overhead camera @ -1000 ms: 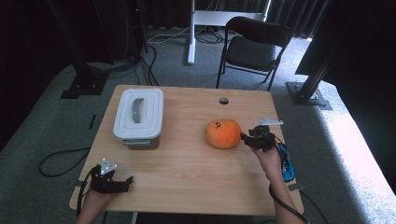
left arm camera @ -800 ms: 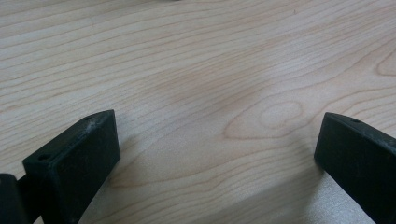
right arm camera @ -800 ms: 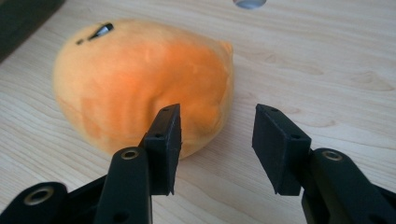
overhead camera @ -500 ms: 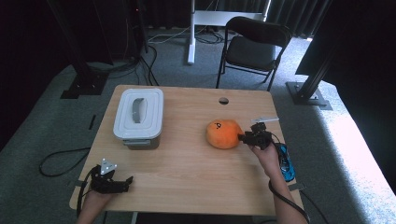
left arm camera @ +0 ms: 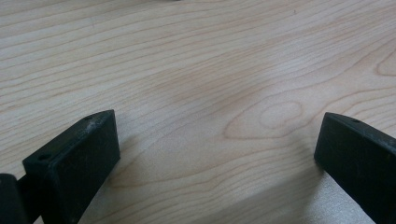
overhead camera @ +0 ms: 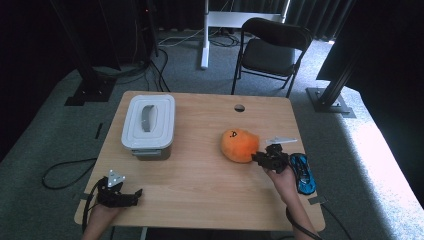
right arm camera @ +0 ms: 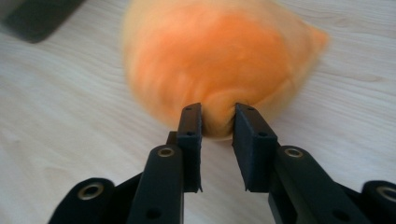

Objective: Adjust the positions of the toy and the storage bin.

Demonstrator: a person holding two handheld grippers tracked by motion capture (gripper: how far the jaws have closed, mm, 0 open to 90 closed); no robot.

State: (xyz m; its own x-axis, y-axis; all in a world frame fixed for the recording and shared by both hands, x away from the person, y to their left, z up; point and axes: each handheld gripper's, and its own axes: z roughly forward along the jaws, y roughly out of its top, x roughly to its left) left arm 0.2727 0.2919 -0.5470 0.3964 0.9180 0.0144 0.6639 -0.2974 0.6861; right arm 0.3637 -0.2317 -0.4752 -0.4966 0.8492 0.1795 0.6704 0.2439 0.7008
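An orange plush toy (overhead camera: 239, 145) lies right of the table's middle. My right gripper (overhead camera: 257, 157) reaches it from the right. Its jaws have just been closing and now pinch a fold of the orange plush toy (right arm camera: 219, 65); in the right gripper view the right gripper (right arm camera: 217, 121) has plush squeezed between its pads. My left gripper (overhead camera: 134, 193) rests on the table near the front left corner, held by a hand. In the left gripper view the left gripper (left arm camera: 217, 142) stands open, only bare wood between its jaws.
A white lidded box (overhead camera: 148, 124) stands at the back left of the wooden table (overhead camera: 200, 190). A blue toy car (overhead camera: 302, 172) lies by the right edge, beside my right hand. A cable hole (overhead camera: 239, 107) sits near the far edge. A black chair (overhead camera: 270, 50) stands behind.
My right gripper has shifted left toward the plush toy and closed its jaws on the toy's near side. The left gripper has not moved.
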